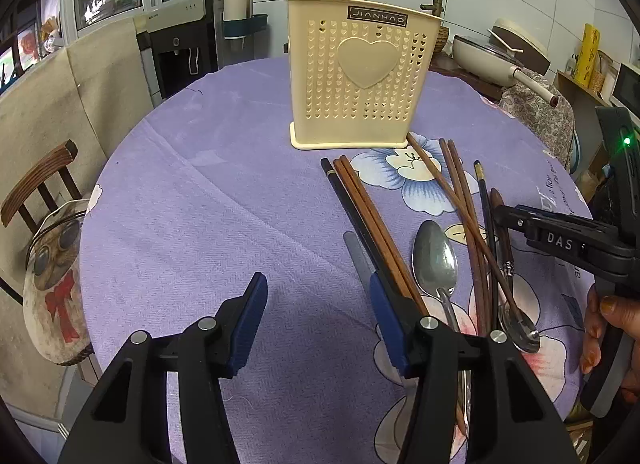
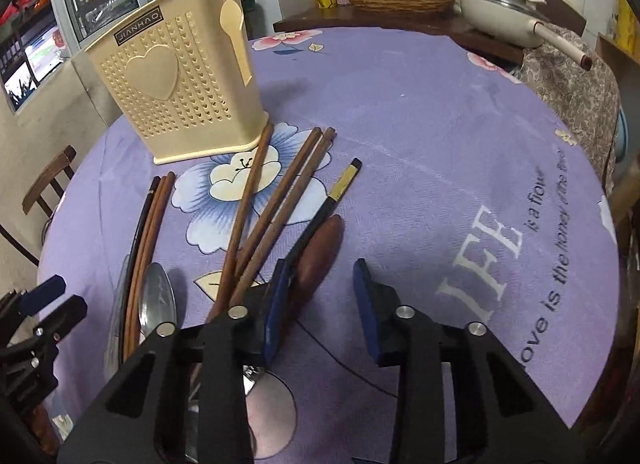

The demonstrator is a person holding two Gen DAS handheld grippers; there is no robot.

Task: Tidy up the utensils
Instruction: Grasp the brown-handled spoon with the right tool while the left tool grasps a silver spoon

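While both grippers hover low over the near edge of the table (image 1: 208,191), nothing is in hand yet. The left gripper (image 1: 316,328) has its fingers spread wide and empty, its right finger just beside the dark chopstick (image 1: 352,211) and the brown pair (image 1: 372,219) lying next to it. The right gripper (image 2: 320,304) is spread too, straddling bare cloth, with its left finger just beside the wooden-handled spoon (image 2: 320,244); that looks like a line-up for a pick.

Utensils lie loose, fanned out on the cloth between the grippers and the cream utensil holder (image 1: 356,75), which stands upright toward the far side of the table, empty as far as I can tell, though its inside is hidden. A steel spoon (image 1: 434,256) rests bowl-up among more brown chopsticks (image 2: 280,199), and a black one with a gold band (image 2: 340,187) lies beside them.

Writing now: the holder's plate reads "JIANHAO". "DAS" shows on the right gripper's arm in the left view. The purple tablecloth (image 2: 440,143) carries "love is the honey...", the rest too warped to read.
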